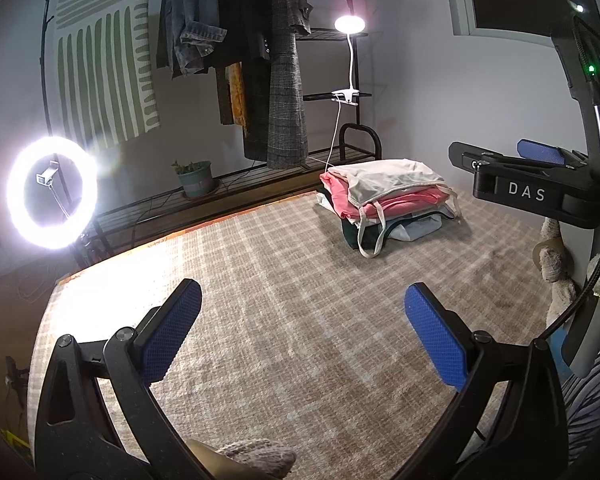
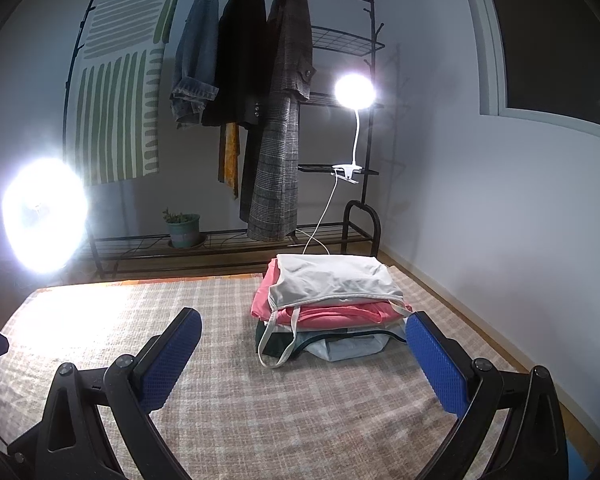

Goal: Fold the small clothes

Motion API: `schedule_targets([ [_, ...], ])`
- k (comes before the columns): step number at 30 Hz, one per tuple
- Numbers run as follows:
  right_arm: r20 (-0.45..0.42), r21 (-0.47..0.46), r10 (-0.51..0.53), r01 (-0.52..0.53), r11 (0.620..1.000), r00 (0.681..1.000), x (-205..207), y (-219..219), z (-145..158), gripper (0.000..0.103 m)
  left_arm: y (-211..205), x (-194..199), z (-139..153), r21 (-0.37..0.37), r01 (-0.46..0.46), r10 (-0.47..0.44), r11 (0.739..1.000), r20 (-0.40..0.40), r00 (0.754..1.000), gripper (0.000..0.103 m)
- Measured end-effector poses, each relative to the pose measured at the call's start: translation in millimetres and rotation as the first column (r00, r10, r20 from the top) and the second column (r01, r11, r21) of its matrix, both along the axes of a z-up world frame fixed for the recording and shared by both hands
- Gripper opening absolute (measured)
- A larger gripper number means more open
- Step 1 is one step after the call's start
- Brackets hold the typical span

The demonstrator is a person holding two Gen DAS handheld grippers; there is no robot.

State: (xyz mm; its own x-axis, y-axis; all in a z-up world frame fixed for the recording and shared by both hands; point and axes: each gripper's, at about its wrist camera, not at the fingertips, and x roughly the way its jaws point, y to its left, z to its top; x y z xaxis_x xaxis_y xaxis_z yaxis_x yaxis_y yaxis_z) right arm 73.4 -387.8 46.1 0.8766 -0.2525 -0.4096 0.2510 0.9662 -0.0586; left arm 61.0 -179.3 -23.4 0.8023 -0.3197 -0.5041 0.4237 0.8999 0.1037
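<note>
A stack of folded small clothes (image 1: pixel 384 196) lies at the far right of a beige checked blanket (image 1: pixel 284 280): a white strappy top on top, pink garments under it, dark green and pale blue ones at the bottom. The stack also shows in the right wrist view (image 2: pixel 332 304). My left gripper (image 1: pixel 302 328) is open and empty above the blanket, well short of the stack. My right gripper (image 2: pixel 302 354) is open and empty, just in front of the stack. The right gripper also shows at the right edge of the left wrist view (image 1: pixel 532 176).
A black clothes rack (image 2: pixel 340 40) with hanging coats stands behind the blanket, with a clip lamp (image 2: pixel 354 88) and a potted plant (image 2: pixel 184 230) on it. A bright ring light (image 1: pixel 52 192) stands at the left. A wall runs along the right.
</note>
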Motion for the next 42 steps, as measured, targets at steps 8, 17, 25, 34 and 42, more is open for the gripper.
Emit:
schedule_targets([
  [8, -0.001, 0.0, 0.001, -0.001, 1.0, 1.0, -2.0, -0.1, -0.7, 0.103, -1.3, -1.3, 0.5, -0.001, 0.003, -0.003, 1.0, -0.001, 1.0, 0.103],
  [17, -0.001, 0.001, 0.004, -0.004, 1.0, 1.0, -1.4, -1.5, -1.2, 0.103, -2.9, -3.2, 1.2, -0.002, 0.002, -0.002, 1.0, -0.002, 1.0, 0.103],
  [25, -0.003, 0.002, -0.001, 0.001, 1.0, 1.0, -3.5, -2.4, -2.6, 0.103, -3.6, -2.8, 1.4, 0.0, 0.007, -0.007, 1.0, -0.005, 1.0, 0.103],
  [34, -0.005, 0.003, -0.002, 0.002, 1.0, 1.0, -4.3, -1.8, -2.7, 0.103, -4.2, -3.4, 1.3, -0.001, 0.005, -0.006, 1.0, -0.005, 1.0, 0.103],
  [42, -0.006, 0.002, -0.001, 0.001, 1.0, 1.0, -4.7, -2.2, -3.1, 0.103, -4.2, -3.6, 1.4, -0.004, 0.006, -0.006, 1.0, -0.003, 1.0, 0.103],
])
